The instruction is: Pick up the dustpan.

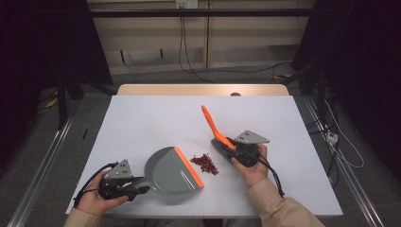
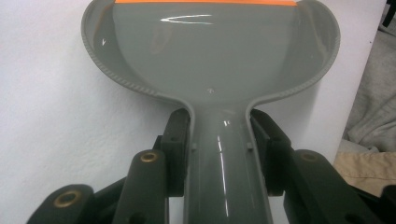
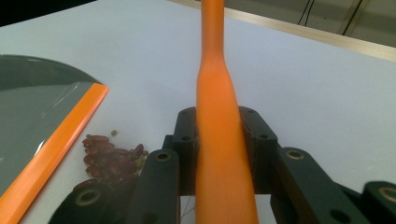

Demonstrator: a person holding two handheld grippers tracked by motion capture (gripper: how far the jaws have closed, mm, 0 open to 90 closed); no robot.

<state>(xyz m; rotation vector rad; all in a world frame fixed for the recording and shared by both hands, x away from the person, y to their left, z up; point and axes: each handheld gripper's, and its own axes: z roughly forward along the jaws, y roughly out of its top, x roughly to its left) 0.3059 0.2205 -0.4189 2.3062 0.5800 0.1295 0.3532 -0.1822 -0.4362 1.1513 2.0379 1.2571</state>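
Left tool (image 1: 142, 185) grips dustpan (image 1: 172, 171); right tool (image 1: 227, 146) grips brush (image 1: 213, 126).

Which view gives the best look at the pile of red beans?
The high view: the whole pile of red beans lies unobstructed between the dustpan lip and the right gripper. The right gripper view shows them closer but partly hidden behind a jaw.

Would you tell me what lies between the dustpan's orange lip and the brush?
A small pile of red beans lies on the white table between dustpan and brush, in the high view.
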